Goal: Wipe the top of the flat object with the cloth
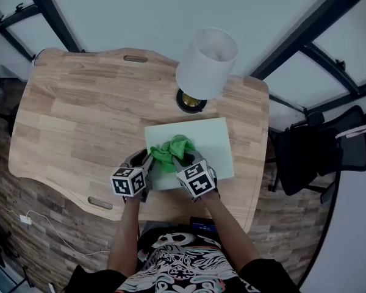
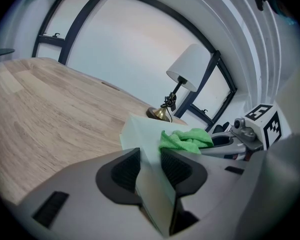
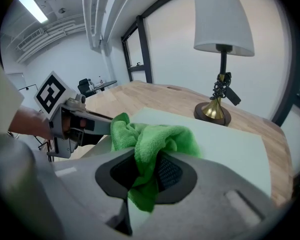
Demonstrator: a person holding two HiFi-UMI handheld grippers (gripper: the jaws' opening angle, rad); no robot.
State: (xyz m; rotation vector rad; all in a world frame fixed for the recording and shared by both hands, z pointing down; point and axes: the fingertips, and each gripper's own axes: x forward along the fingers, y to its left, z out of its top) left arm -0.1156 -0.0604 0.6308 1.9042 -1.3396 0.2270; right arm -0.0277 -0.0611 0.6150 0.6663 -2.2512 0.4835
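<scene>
Pale green board (image 1: 210,140) flat on counter (image 1: 79,121), toward its right edge; lamp (image 1: 206,63) at the far edge just behind it. Left gripper (image 2: 149,169): fingers (image 2: 121,171) pinching the board's near-left edge. Right gripper (image 3: 149,173): fingers (image 3: 171,174) clamped on bunched green cloth (image 3: 157,136), which rests on the board's top, near side.
</scene>
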